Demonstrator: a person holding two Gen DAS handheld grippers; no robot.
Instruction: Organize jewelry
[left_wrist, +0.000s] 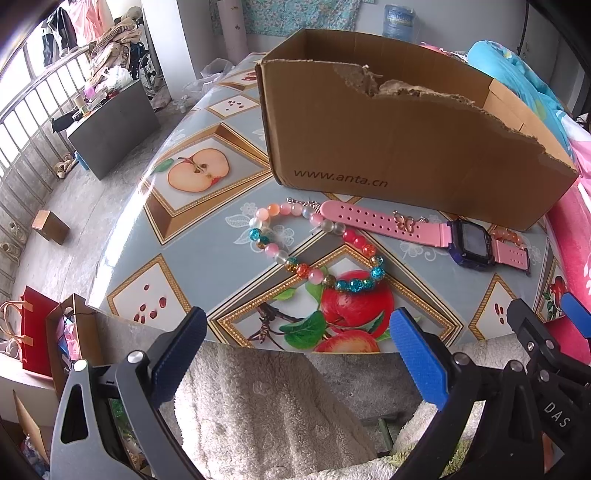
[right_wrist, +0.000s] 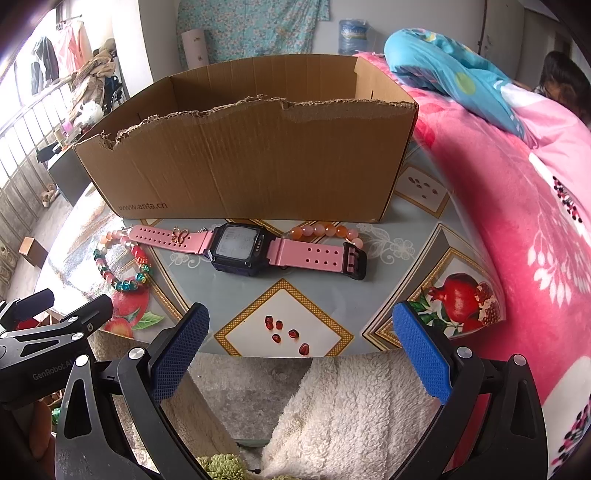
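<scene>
Two handheld grippers hover at the near edge of a table (left_wrist: 207, 155) covered in a fruit-patterned cloth, where the work of organizing jewelry appears barely begun, if at all. The left gripper (left_wrist: 295, 332) and the right gripper (right_wrist: 301, 332) both stand spread wide with nothing between their blue pads, short of every item and above a pale fleecy garment on the person's lap. All the jewelry in sight lies out on the cloth: a multicoloured bead bracelet (left_wrist: 314, 254) sits in an open loop over a printed red apple, its far end touching the strap of a pink-strapped watch (right_wrist: 243, 247) that lies flat, face up, just in front of a torn cardboard box (right_wrist: 258, 158) printed with a web address. A small butterfly charm (right_wrist: 181, 234) on a thin chain rests on the watch strap, and a string of orange beads (right_wrist: 325, 230) peeks out from behind the buckle end, close to the box wall. The box seems the likely destination; its floor is hidden from both cameras, so whether anything is already inside cannot be told. Judged from what lies outside it, the bracelet, the watch, the charm and the orange beads all remain to be picked up and put away, the bracelet lying nearest the left gripper and the watch in front of the right
</scene>
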